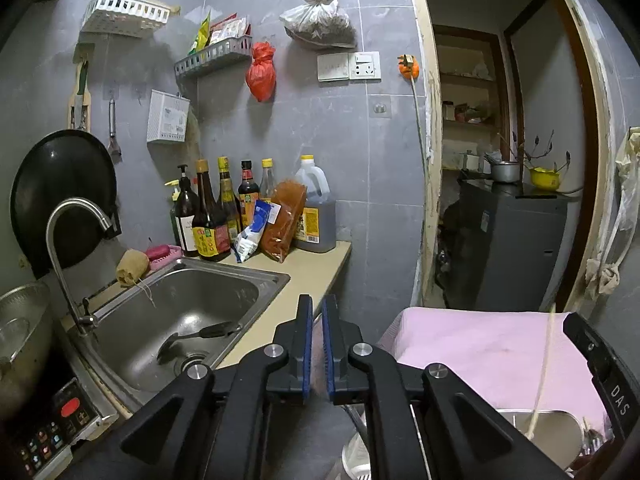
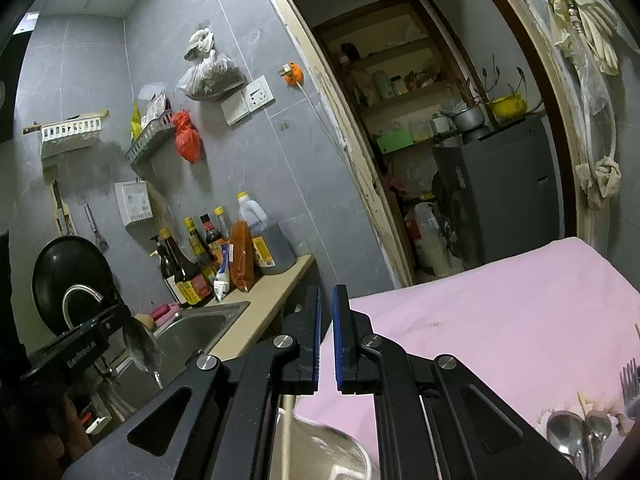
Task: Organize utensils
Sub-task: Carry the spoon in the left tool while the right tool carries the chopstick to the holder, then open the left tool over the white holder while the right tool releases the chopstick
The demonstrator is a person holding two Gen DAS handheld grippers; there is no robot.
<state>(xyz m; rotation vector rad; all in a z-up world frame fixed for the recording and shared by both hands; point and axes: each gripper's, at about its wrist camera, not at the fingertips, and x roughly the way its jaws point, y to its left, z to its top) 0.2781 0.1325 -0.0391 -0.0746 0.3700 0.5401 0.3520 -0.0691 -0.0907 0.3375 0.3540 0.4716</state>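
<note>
The utensils point(image 2: 580, 436), spoons with a fork point(image 2: 630, 380) beside them, are lying at the near right edge of the pink cloth point(image 2: 500, 320) in the right wrist view, well right of the right gripper point(image 2: 327, 336). Its fingers point(image 2: 310, 332) are sitting almost clenched with nothing between them, hanging over the cloth's left edge. The left gripper point(image 1: 316, 344) is likewise holding its fingers point(image 1: 304, 344) nearly together and empty, hovering between the tabletop point(image 1: 304, 272) and the cloth. To the left, a dark ladle point(image 1: 200, 338) is resting in the sink point(image 1: 180, 312).
</note>
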